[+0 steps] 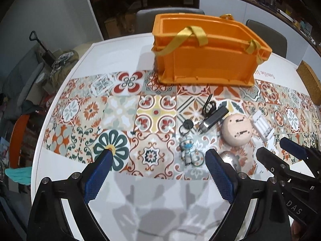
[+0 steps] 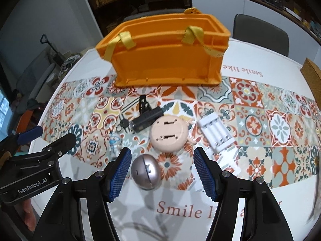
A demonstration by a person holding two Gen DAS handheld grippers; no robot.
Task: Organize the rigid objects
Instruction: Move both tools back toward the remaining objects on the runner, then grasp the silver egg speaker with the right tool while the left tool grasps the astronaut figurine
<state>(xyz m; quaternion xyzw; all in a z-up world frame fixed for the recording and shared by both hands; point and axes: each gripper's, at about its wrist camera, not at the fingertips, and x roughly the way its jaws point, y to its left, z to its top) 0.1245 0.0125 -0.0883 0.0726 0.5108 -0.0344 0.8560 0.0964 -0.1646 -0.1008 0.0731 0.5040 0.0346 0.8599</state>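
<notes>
An orange crate [image 1: 208, 46] [image 2: 166, 54] with yellow straps stands at the back of the table. In front of it lie a black clip tool [image 1: 214, 116] [image 2: 146, 118], a figurine keychain [image 1: 187, 150] [image 2: 115, 141], a round beige disc [image 1: 236, 130] [image 2: 169, 133], a white battery charger [image 1: 261, 125] [image 2: 215, 133] and a silver mouse [image 1: 230, 159] [image 2: 146, 173]. My left gripper [image 1: 159, 154] is open above the mat, left of the keychain. My right gripper [image 2: 162, 152] is open, with the mouse between its fingers, close to the left finger.
A tiled patterned mat [image 1: 120, 110] [image 2: 260, 110] covers the white table [image 1: 120, 52]. A cork board [image 1: 310, 80] [image 2: 313, 70] sits at the right edge. Chairs [image 2: 260, 34] stand behind the table. The table's left edge drops to floor clutter.
</notes>
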